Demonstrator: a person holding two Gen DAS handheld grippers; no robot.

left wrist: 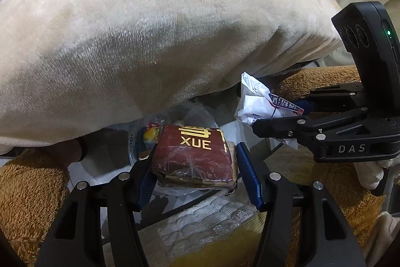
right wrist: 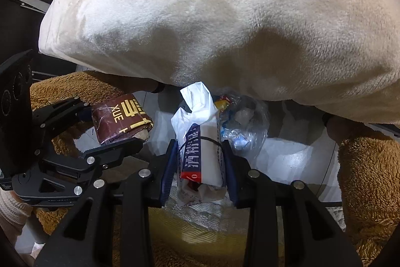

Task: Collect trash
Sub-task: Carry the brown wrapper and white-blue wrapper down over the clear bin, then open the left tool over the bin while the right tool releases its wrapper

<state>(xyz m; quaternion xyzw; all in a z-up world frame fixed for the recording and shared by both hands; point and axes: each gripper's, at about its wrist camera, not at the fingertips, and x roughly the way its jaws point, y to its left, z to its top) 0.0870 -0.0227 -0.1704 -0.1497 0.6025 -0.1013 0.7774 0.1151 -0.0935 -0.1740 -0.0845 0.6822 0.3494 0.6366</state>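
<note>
1. Left wrist view: we see our left gripper (left wrist: 195, 164) with its blue-padded fingers (left wrist: 246, 172) closed on a dark red packet (left wrist: 195, 159) printed "XUE" in gold and wrapped in clear film. The packet sits squarely between the pads, its far end sticking out past the fingertips.
2. Same view, right side: our right gripper (left wrist: 282, 114) comes in from the edge, a white wrapper (left wrist: 260, 101) clamped in it. Only this view shows the "DAS" marking on that gripper's body and the green light on its camera housing.
3. Right wrist view: our right gripper (right wrist: 200, 157) grips the white wrapper (right wrist: 200, 142) tightly, fingers (right wrist: 168, 164) pressed against both its sides. The blue and red printed band on it reads clearly only here.
4. Same view, left side: our left gripper (right wrist: 110, 126) holds the dark red packet (right wrist: 120, 119), seen side-on.
5. Just beyond both grippers lies a clear plastic bag (right wrist: 245, 124) with mixed scraps inside; it is fuller in the right wrist view, partly hidden behind the packet in the left.
6. A cream blanket (left wrist: 162, 29) overhangs the bag; brown fleece (right wrist: 367, 179) flanks it on both sides.
</note>
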